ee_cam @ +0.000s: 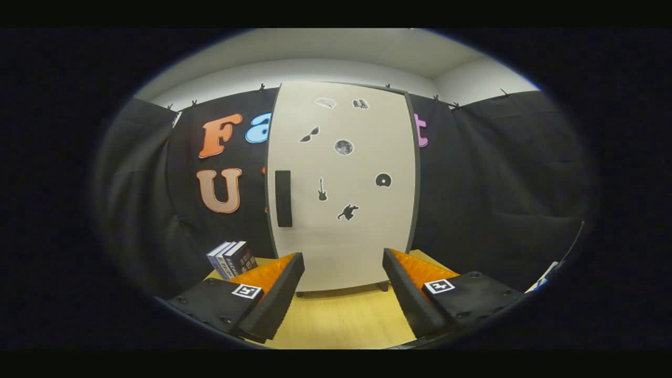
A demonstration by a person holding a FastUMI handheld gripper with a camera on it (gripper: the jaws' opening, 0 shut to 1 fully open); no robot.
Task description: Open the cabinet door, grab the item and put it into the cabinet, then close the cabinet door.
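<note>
Nearest, at six o'clock: hand-held gripper [342, 273], fingers spread wide apart, nothing between them but bare table. Each finger carrying a small square black-and-white marker tag on its upper face; left finger [278, 294] angled toward one o'clock, right finger [407, 294] angled toward eleven o'clock.

Underneath and just ahead of the fingers: light wooden table [341, 320], pale grain running away toward twelve o'clock.

Beyond the left finger, at about ten o'clock from the gripper: small stack of dark-covered books with white page edges [232, 259], standing on the table and leaning slightly, near the lower left corner of the cabinet but apart from it.

Straight ahead at twelve o'clock, beyond both fingertips: tall off-white cabinet with dark edge trim [341, 236], resting on short dark feet on the table. Door shut, flush with the front. Black vertical rectangular handle [283, 198] near the door's left edge, at about eleven o'clock from the gripper, well apart from the fingers. Scattered small dark stickers on the door face: sunglasses, a round disc, a guitar, a record, a running figure, two more near the top too small to tell.

Farthest: black cloth booth wall [499, 184] behind and beside the cabinet, clipped along its top edge, with a white room wall and ceiling above.
</note>
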